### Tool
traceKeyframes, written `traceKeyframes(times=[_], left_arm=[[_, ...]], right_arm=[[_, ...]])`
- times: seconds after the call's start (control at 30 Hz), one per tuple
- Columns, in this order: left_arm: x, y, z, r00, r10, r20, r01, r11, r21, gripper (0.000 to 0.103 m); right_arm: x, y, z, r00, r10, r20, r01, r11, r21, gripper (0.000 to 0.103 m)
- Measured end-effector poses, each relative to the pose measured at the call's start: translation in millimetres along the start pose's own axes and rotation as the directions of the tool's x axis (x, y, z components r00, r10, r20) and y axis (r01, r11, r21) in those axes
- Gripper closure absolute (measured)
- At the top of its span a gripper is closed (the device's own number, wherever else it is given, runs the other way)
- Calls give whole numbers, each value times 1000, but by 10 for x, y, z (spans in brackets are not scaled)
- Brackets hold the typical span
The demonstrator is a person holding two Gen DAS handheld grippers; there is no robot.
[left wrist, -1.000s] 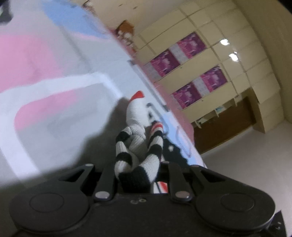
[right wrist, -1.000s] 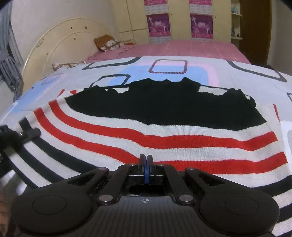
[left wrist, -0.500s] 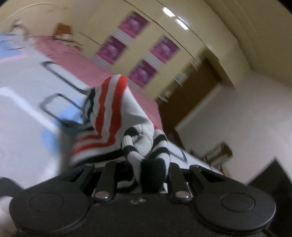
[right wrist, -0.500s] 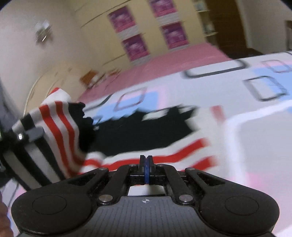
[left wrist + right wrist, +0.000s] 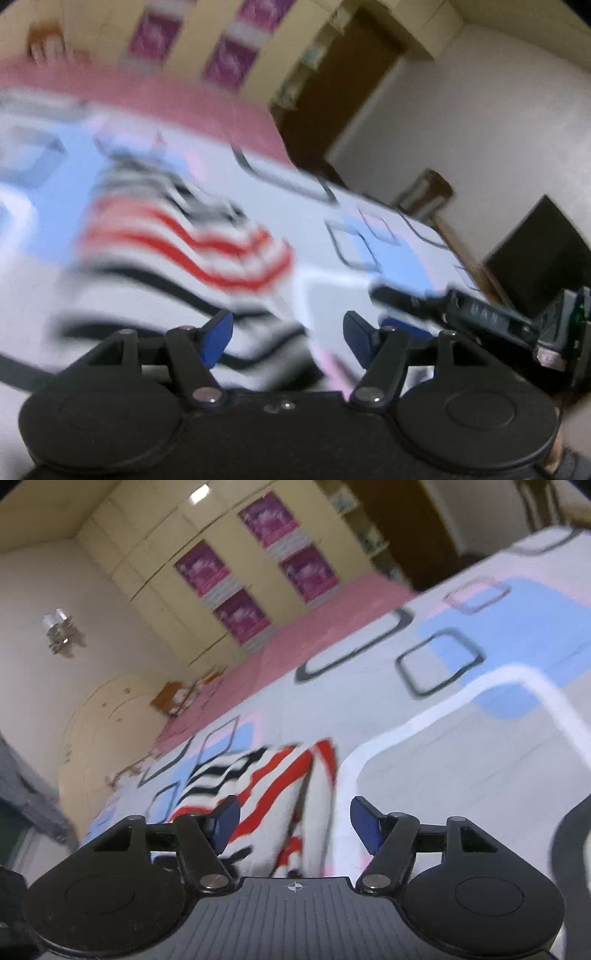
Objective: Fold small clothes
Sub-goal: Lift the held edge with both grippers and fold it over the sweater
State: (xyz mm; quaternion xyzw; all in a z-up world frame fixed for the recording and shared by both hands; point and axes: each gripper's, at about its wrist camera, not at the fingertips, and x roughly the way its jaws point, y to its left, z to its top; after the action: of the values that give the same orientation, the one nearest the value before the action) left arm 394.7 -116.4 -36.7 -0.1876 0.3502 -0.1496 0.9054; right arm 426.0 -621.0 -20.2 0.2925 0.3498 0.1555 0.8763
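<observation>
Left gripper (image 5: pixel 288 330): blue-padded fingers (image 5: pixel 218 334) spread wide, nothing between them. Right gripper (image 5: pixel 294 821): likewise released, fingers (image 5: pixel 364 821) apart and empty. Striped garment (image 5: pixel 269 794), white knit with red and black bands, lies on the bed (image 5: pixel 461 760) directly ahead of both grippers; in the right wrist view one edge appears doubled over toward the middle, though motion blur keeps the fold lines unclear. Left wrist view is heavily smeared; the same garment (image 5: pixel 177 243) shows left of centre, and the other gripper's body (image 5: pixel 480 314) enters from the right, near the bedspread. Bedspread pattern: grey, blue and pink blocks with dark outlined squares. Beyond: pink sheet (image 5: pixel 325 624), then cream wardrobe doors with purple posters (image 5: pixel 258 565).
</observation>
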Motion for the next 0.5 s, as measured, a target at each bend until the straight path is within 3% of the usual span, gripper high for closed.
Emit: traceKeyframes(times=[0.07,0.1,0.17,0.3,0.33,0.47,0.5], left_arm=[[-79,148,111,996,86,27,-86,996,18,48],[-71,250,157,993,118,20,-118,993,11,57],[-3,459,237,986,165,0,-165,986,-7,64],[203,643,302,976,212,-52,-211,977,8,62],[236,699,308,977,203,-59,-203,979,-1,62],[227,775,267,983,174,-66,-173,985,19,62],[227,793,266,984,165,-65,-164,986,19,62]], right_arm=[[74,32,-52,998,37,-54,-36,999,22,37],[134,60,-75,996,41,-82,-39,999,29,37],[247,124,-138,989,62,-137,-56,998,42,37],[464,223,-240,975,39,-218,-37,999,15,39],[519,221,-256,971,45,-234,-42,999,18,49],[757,289,-345,959,-13,-284,1,999,-42,62],[791,335,-356,959,-28,-282,6,997,-77,75]])
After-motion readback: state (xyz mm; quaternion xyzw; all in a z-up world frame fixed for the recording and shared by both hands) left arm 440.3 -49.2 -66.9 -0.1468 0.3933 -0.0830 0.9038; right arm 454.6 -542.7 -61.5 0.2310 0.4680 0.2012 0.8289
